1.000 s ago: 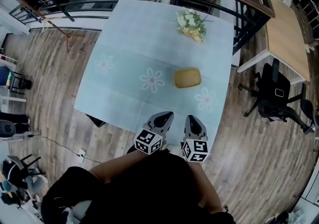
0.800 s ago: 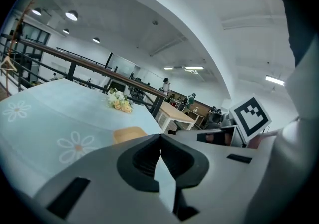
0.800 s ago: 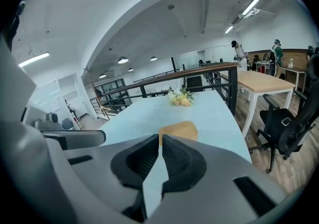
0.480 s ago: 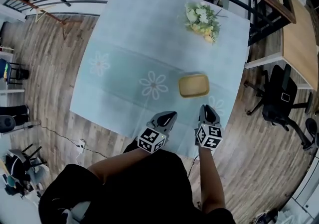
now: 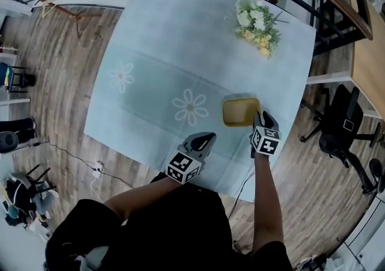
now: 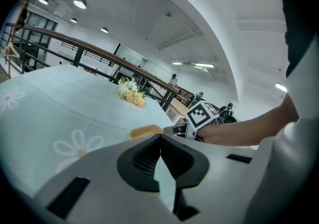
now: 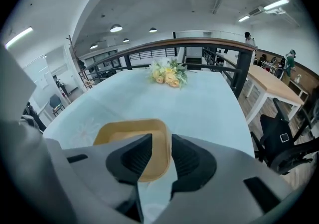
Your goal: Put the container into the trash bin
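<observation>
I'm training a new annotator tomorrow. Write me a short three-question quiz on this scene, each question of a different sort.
1. True or false: the left claw has its jaws together.
2. Which claw is at the container? A left claw B right claw C neither
3. What stands near the table's far corner?
Key: 1 true. 2 B; its jaws are opening, the container's rim between them. 3 flowers.
</observation>
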Demonstrator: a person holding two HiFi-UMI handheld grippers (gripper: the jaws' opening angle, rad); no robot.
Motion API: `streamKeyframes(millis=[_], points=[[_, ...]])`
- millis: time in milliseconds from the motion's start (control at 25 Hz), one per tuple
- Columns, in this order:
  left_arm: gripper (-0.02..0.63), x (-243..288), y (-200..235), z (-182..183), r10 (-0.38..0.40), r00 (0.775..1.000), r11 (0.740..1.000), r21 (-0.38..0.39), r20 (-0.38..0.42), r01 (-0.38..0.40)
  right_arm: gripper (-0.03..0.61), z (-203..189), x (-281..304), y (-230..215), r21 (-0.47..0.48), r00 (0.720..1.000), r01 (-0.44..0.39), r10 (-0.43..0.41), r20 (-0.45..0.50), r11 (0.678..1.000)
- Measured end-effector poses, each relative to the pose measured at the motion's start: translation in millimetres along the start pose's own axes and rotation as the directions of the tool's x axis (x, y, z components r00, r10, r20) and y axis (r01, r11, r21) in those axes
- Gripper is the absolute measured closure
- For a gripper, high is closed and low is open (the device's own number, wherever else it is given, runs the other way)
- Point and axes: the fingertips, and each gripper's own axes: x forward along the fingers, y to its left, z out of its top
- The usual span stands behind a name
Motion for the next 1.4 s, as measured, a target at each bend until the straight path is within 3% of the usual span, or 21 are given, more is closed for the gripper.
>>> streamKeyframes(millis=[200,280,360,480,800,1000,1200,1400], points=[[0.600,-6,25,-5,0.057,0.998,0.998,-0.029,0.007,-0.057,0.468,-21,31,-15,-0.005,0.996,0.016,-0.017,-0.082,1.000],[0.598,-12,31,-8,0.077,0.997,0.996,-0.042,0.010,-0.077,0.529,-27,32,-16,-0.023,0.996,0.025,-0.026,-0.089,0.999],[0.600,-17,33,-11,0.085,0.996,0.996,-0.043,0.010,-0.084,0.532,-30,26,-12,-0.019,0.996,0.029,-0.031,-0.089,0.999],[0.600,-27,31,-8,0.085,0.996,0.996,0.003,0.018,-0.085,0.535,-27,6,2,0.030,0.998,0.013,-0.011,-0.063,0.999],[0.600,-67,-8,-9,0.092,0.991,0.995,0.022,0.096,-0.095,0.535,-32,-89,41,-0.022,0.995,-0.079,0.080,0.064,0.997],[0.600,-114,-54,-44,0.100,0.990,0.994,0.043,0.102,-0.105,0.535,-73,-151,73,0.005,0.984,-0.137,0.136,0.118,0.990],[0.600,-163,-103,-98,0.138,0.987,0.988,0.052,0.084,-0.143,0.535,-143,-205,97,0.064,0.975,-0.189,0.180,0.134,0.980],[0.600,-201,-127,-116,0.171,0.980,0.981,0.072,0.100,-0.178,0.535,-186,-237,124,0.071,0.965,-0.234,0.223,0.136,0.970]])
